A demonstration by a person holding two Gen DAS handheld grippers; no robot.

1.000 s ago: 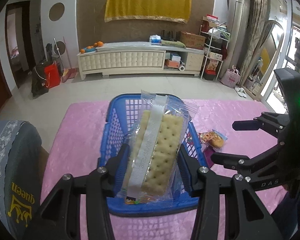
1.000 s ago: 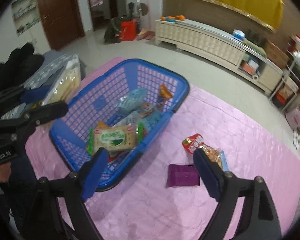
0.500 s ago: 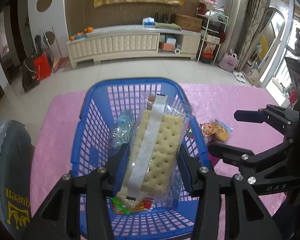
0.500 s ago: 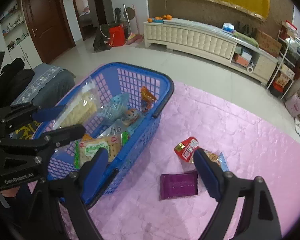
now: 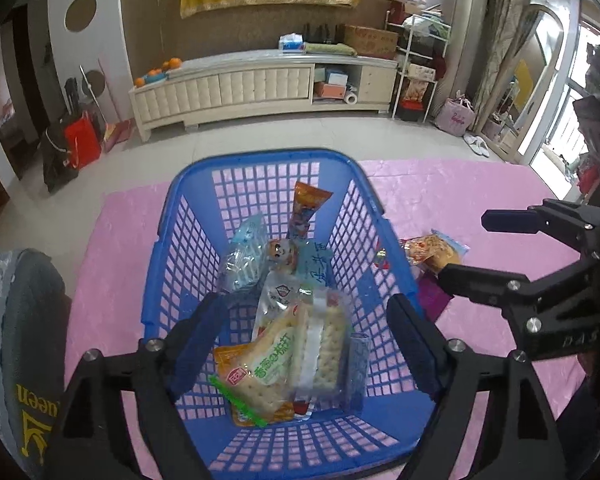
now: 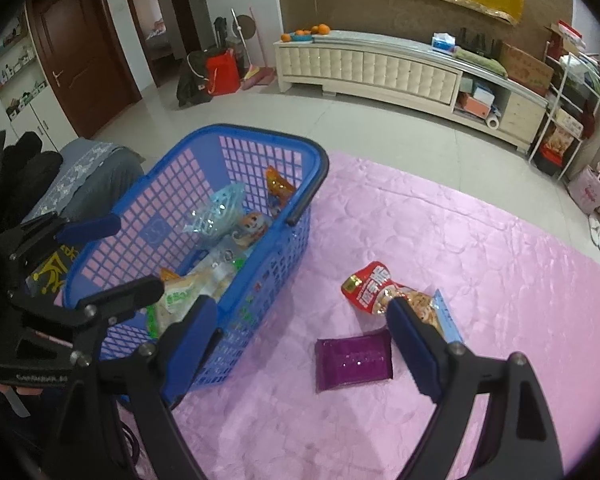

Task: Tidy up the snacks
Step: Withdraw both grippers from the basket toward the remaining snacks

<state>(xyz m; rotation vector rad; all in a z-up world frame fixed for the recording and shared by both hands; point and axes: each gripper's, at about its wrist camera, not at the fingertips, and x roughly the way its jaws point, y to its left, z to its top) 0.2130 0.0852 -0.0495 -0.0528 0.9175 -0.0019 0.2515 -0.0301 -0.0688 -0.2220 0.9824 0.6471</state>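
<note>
A blue plastic basket [image 5: 260,168] stands on the pink tablecloth [image 6: 420,240] and holds several snack packs. The clear cracker pack [image 5: 324,344] lies inside it on top of the others. My left gripper [image 5: 308,340] is open and empty just above the basket's near end. My right gripper [image 6: 300,340] is open and empty above the cloth to the right of the basket [image 6: 236,136]. Below it lie a purple packet [image 6: 354,362], a red snack bag [image 6: 366,286] and a snack pack with a blue edge [image 6: 432,310].
A grey cushion [image 5: 16,340] with yellow lettering sits left of the basket. The right gripper's arms [image 5: 540,280] show at the right in the left wrist view. Beyond the table are tiled floor and a white TV cabinet [image 5: 260,84].
My left gripper carried the cracker pack over the basket, opened and let it drop inside. My right gripper stayed open and shifted a little over the cloth.
</note>
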